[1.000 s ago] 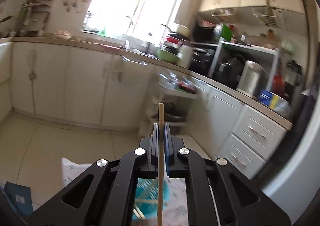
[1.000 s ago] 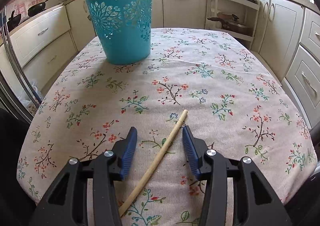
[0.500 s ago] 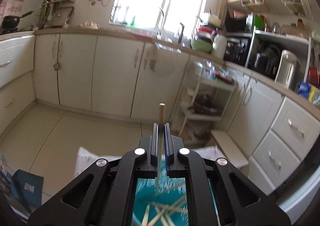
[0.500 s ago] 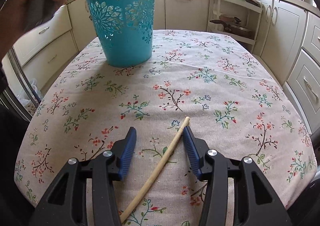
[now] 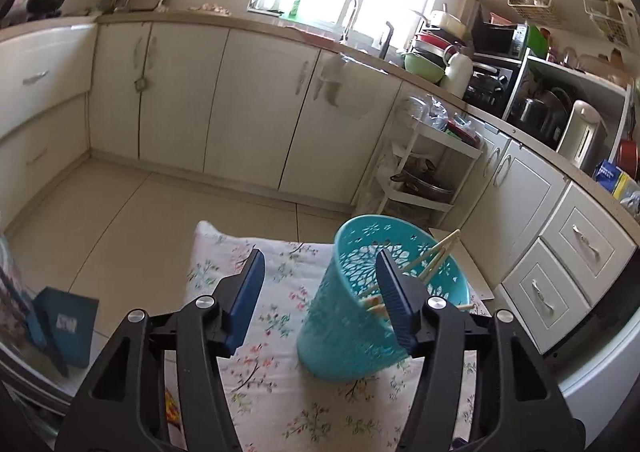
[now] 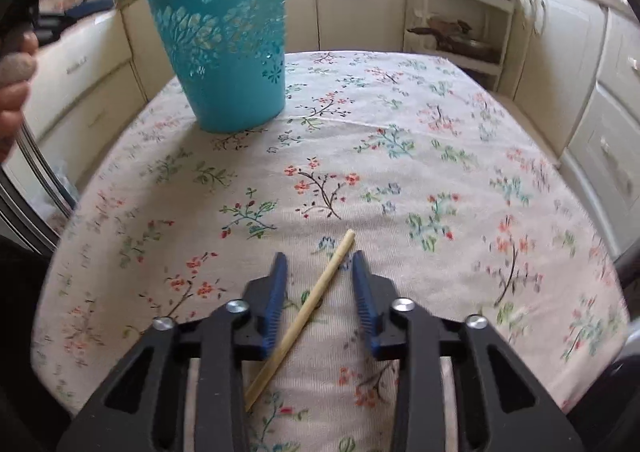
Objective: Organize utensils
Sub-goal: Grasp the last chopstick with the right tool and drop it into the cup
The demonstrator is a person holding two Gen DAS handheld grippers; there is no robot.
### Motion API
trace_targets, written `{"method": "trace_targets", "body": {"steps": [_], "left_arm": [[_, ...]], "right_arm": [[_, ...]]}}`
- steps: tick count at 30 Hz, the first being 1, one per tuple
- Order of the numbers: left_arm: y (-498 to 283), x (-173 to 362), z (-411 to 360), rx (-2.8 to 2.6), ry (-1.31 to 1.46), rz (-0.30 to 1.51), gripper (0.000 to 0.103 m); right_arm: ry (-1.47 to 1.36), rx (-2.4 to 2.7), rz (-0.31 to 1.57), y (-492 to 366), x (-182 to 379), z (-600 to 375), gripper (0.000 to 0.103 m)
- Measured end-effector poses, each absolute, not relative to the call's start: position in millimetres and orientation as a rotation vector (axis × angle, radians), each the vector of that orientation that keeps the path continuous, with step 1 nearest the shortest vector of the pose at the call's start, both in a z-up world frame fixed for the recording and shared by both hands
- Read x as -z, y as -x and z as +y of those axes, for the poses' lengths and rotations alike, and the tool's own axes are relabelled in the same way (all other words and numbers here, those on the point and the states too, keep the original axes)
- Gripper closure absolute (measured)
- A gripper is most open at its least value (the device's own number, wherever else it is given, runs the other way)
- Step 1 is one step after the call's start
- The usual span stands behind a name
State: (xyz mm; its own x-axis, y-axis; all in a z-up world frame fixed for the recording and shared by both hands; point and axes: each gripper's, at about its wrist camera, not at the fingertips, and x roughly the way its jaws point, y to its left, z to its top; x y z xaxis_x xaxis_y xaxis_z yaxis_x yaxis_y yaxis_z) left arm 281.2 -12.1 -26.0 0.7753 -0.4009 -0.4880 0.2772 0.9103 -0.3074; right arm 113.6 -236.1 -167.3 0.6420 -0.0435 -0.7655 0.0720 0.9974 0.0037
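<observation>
A kitchen with cream cabinets surrounds a table under a floral cloth. Nearest, the right gripper sits low with its jaws partly open, empty, straddling 1 chopstick lying diagonally on the cloth. To grip well, the jaws should close squarely across the stick near its middle before lifting. Farther back stands the teal basket, several chopsticks inside. The left gripper hovers beside it, jaws wide and empty; 0.5 s ago it pinched a stick upright over the basket.
</observation>
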Motion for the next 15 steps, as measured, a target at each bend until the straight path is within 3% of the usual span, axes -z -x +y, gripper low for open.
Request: {"method": "trace_targets", "body": {"steps": [1, 2, 7, 9, 12, 13, 14, 15], "left_arm": [[-281, 27, -8, 0.369, 0.230, 0.582, 0.048], [-281, 29, -4, 0.368, 0.238, 0.588, 0.048], [-278, 32, 9, 0.355, 0.236, 0.603, 0.048], [-276, 32, 11, 0.346, 0.228, 0.607, 0.045], [-277, 34, 11, 0.346, 0.224, 0.626, 0.044], [-278, 34, 10, 0.346, 0.221, 0.630, 0.044], [-277, 35, 9, 0.347, 0.215, 0.632, 0.044], [-275, 36, 8, 0.345, 0.203, 0.634, 0.044]], "right_arm": [[-0.011, 0.046, 0.877, -118, 167, -232, 0.092], [0.016, 0.025, 0.888, -123, 167, -227, 0.096], [0.076, -0.045, 0.960, -133, 163, -216, 0.096], [0.048, -0.007, 0.976, -131, 163, -222, 0.088], [0.050, 0.014, 0.970, -126, 164, -224, 0.086], [0.072, 0.017, 0.970, -125, 164, -221, 0.089], [0.093, 0.005, 0.974, -126, 164, -218, 0.097], [0.092, -0.006, 0.979, -126, 163, -216, 0.097]]}}
